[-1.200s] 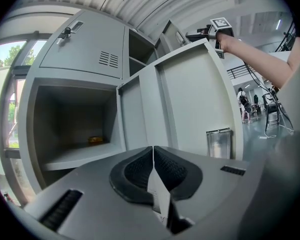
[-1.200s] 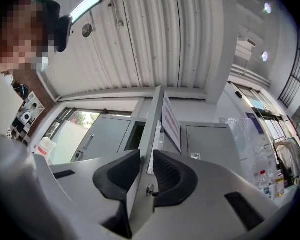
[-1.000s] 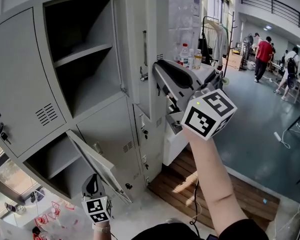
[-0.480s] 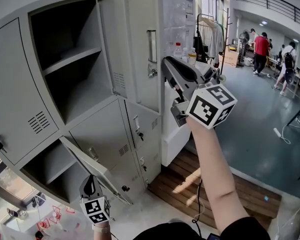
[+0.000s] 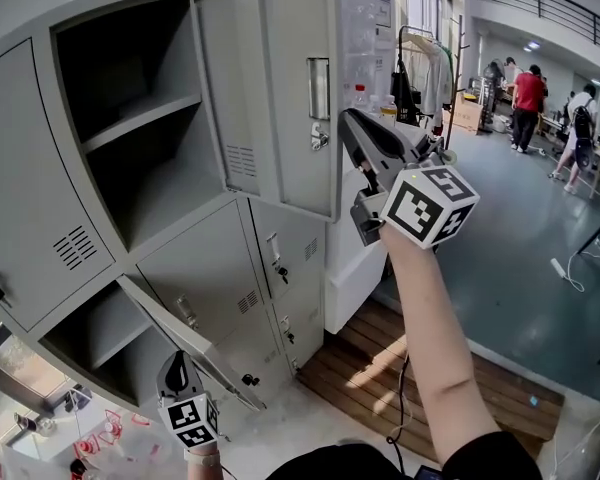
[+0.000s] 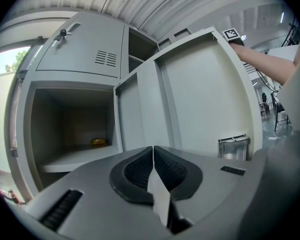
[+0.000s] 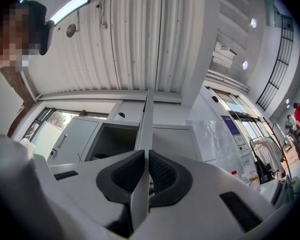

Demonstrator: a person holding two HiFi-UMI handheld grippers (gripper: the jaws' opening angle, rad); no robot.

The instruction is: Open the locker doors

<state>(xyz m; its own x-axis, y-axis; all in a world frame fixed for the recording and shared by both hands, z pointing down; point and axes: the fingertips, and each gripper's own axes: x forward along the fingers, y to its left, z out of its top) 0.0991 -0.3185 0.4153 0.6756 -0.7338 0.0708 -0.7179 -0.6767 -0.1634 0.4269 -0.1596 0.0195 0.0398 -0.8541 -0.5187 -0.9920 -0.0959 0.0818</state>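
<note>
Upper locker door (image 5: 295, 88) is pinched in right gripper's (image 5: 348, 123) just-closing jaws; left gripper (image 5: 177, 361) clenches lower door (image 5: 195, 338).

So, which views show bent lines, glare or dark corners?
Head view: the lockers bow outward from lens distortion. Left gripper view: black rounded corners, washed-out window. Right gripper view: the ceiling lamp glares.

The lockers (image 5: 30, 168) and the door (image 5: 285, 118) are smooth grey metal, not shiny. The handle (image 5: 319, 75) is shiny metal. The right gripper (image 5: 348, 120) is smooth grey plastic with bumpy black pads (image 7: 162, 173). The boards (image 5: 350, 363) are wood. The floor (image 5: 510, 268) is shiny
</note>
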